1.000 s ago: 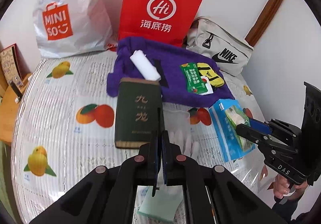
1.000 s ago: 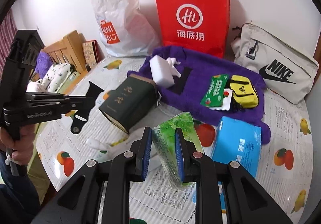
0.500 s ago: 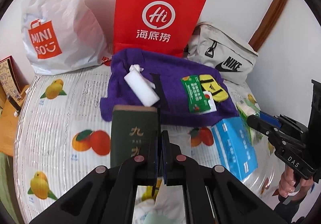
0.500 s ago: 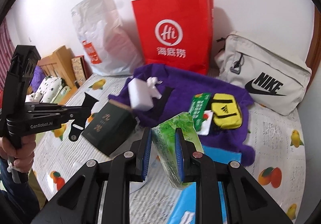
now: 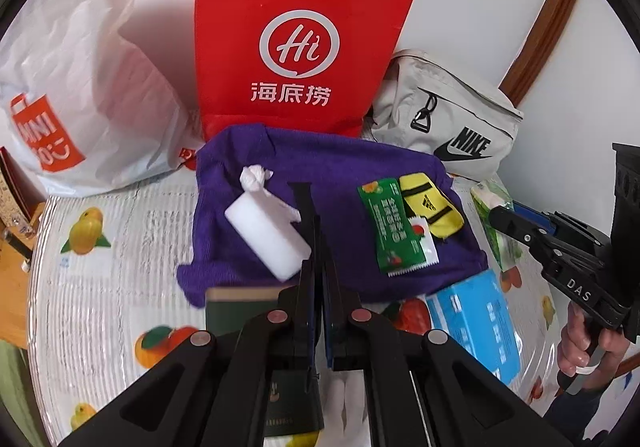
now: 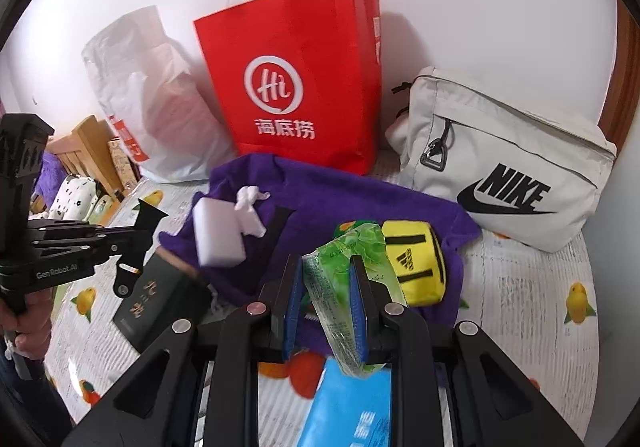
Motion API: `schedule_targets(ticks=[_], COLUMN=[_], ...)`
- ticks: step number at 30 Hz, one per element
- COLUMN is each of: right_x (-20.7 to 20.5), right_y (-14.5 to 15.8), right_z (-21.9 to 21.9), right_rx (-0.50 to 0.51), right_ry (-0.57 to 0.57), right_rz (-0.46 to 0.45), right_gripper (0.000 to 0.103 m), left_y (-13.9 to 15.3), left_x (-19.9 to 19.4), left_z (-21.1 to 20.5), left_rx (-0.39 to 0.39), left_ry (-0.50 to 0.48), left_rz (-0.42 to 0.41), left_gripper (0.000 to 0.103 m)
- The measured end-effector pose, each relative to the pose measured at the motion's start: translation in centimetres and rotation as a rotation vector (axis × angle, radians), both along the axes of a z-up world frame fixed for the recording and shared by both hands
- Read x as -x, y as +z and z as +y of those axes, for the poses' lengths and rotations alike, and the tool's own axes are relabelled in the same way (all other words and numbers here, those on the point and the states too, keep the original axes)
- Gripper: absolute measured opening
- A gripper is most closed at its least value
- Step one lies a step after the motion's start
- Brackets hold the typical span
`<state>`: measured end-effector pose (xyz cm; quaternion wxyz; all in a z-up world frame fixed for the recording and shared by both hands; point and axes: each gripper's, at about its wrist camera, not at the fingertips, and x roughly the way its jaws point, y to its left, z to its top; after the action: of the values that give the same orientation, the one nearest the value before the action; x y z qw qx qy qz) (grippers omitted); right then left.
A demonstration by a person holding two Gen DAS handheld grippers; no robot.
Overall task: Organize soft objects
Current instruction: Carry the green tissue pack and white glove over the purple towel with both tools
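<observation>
Both grippers, the right (image 6: 326,287) carrying the green tissue pack (image 6: 344,287), advanced toward the purple cloth (image 6: 340,199).

Soft items on the fruit-print table

Green tissue pack (image 6: 348,299) tilted, pinched between right gripper (image 6: 326,307) pads, above purple towel (image 6: 340,191). On the towel: white sponge block (image 5: 266,237), green sachet (image 5: 390,225), yellow pouch (image 5: 432,209). Blue tissue pack (image 5: 478,321) flat on the table, just beside the towel's near edge.
</observation>
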<state>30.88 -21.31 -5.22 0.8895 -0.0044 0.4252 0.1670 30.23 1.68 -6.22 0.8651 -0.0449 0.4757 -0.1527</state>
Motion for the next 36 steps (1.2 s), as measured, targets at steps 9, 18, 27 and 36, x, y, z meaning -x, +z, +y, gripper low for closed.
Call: schedule_targets(ticks=[9,18,27,36], right_x=[-3.7,-6.4,-7.1,-7.3], right_y=[-1.9,-4.9,-6.9,-7.9], right_z=[-0.2,0.9,1.6,1.7], right_rx=[0.034,0.054,0.077,0.058], right_ry=[-0.018,0.010,0.047,0.066], right_rz=[0.028,0.104,0.142,0.156], right_gripper=[0.023,0.023,0.024,0.025], left_y=[-1.8,-4.5,-6.9,-7.9], left_x=[-4.7,-8.1,-9.0,-9.3], left_z=[-2.2,-3.7,-4.5,-4.8], left_rx=[-0.001,0.028,0.022,0.011], left_ry=[-0.017,0.004,-0.008,-0.008], left_rz=[0.031,0.085,0.142,0.170], left_gripper=[0.004,0.004,0.004,0.004])
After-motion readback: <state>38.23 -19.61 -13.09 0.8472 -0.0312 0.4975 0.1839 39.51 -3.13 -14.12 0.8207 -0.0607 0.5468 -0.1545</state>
